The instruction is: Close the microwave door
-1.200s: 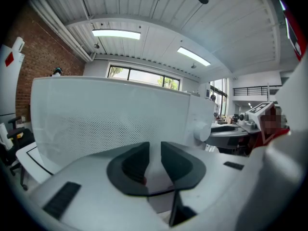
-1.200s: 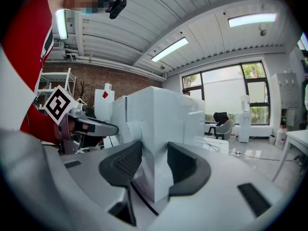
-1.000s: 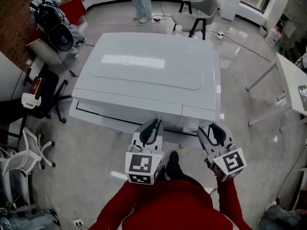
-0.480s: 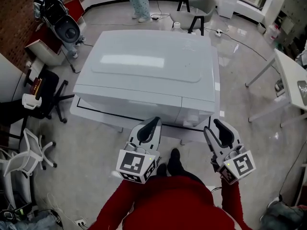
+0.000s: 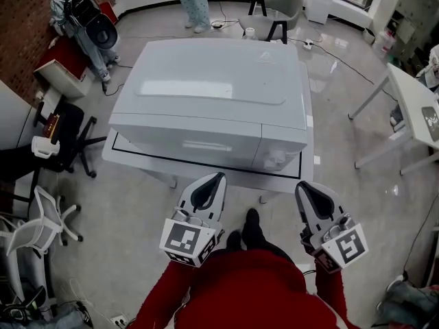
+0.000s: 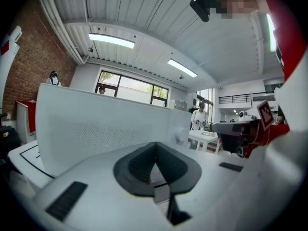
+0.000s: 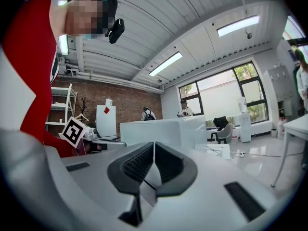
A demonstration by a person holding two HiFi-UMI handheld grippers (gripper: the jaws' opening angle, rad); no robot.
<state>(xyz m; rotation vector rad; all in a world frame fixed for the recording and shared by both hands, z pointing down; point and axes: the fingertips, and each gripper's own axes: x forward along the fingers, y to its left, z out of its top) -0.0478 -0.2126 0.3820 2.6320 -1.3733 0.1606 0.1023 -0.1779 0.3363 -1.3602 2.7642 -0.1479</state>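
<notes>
Big white microwave point(image 5: 212, 88) sits on white surface point(image 5: 115, 157), its door point(image 5: 185, 141) flush shut. Red sleeves point(image 5: 240, 286) low in front, both claws pointing roughly level at it, not touching. Left claw point(image 5: 215, 178) closed, empty. Right claw point(image 5: 306, 186) closing, nothing between jaws.

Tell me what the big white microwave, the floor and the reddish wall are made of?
The microwave looks like smooth white plastic or painted metal, I can't tell which; light glares softly off its top. The floor seems to be polished grey stone or concrete, since it mirrors the window light. The wall is rough red brick, with rows of bricks showing.
</notes>
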